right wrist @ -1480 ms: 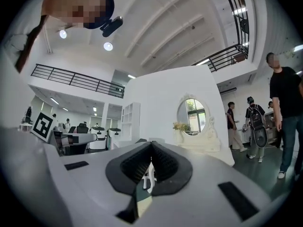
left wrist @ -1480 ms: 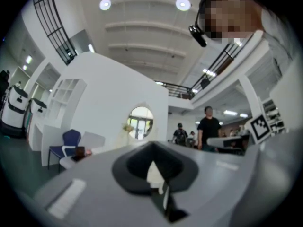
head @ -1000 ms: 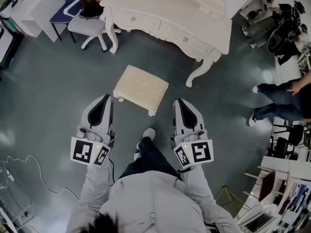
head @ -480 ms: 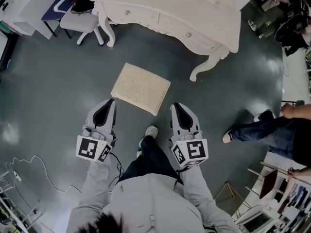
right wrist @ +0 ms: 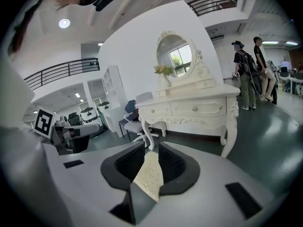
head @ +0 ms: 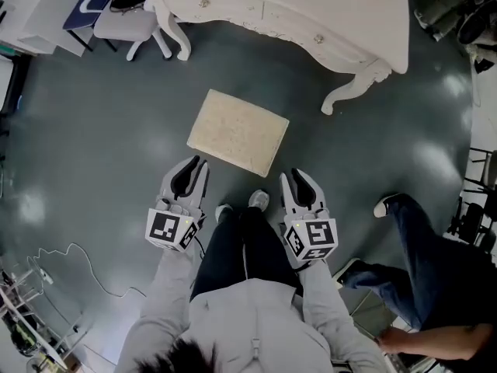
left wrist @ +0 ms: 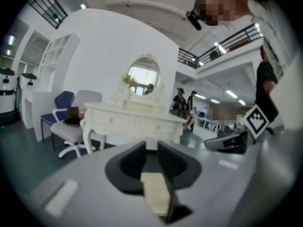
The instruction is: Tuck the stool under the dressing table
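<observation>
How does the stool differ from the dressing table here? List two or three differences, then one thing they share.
Size: the stool is small and low; the dressing table is far larger. Form: the stool shows a plain padded top; the dressing table has knobbed drawers, curved legs and an oval mirror. Place: the stool stands on open floor, not under the dressing table. Both are cream-white.

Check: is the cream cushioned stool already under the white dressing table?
No, the cream cushioned stool stands on the grey floor, clear of the white dressing table.
</observation>
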The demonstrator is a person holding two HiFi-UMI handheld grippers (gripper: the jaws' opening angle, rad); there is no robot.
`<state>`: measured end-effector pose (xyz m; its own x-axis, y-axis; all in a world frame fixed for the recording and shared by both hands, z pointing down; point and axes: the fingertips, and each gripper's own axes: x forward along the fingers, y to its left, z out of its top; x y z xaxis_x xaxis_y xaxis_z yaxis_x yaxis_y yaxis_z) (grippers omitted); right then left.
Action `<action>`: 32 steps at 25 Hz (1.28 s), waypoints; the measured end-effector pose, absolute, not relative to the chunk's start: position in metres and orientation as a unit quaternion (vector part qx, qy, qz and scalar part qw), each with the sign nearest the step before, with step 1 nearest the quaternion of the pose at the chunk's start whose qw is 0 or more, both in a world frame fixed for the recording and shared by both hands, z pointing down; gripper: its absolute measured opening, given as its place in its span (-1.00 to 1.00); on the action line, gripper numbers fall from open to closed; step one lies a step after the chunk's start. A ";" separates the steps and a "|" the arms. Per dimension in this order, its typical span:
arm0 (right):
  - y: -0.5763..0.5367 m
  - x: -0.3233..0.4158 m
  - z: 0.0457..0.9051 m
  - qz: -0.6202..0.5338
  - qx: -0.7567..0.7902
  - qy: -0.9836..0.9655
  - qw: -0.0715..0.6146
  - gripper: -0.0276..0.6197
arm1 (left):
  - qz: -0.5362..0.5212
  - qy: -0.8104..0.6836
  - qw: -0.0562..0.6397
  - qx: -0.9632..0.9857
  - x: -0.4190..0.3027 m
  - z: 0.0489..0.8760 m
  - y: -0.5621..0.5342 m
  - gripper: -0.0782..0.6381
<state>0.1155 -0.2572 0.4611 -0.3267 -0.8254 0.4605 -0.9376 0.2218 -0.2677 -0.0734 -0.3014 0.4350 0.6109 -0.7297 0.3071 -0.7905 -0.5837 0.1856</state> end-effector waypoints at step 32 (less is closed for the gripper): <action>-0.220 0.081 0.720 0.350 0.610 -0.689 0.176 -0.05 | 0.227 -0.381 0.208 0.872 -0.149 0.711 -0.331 0.07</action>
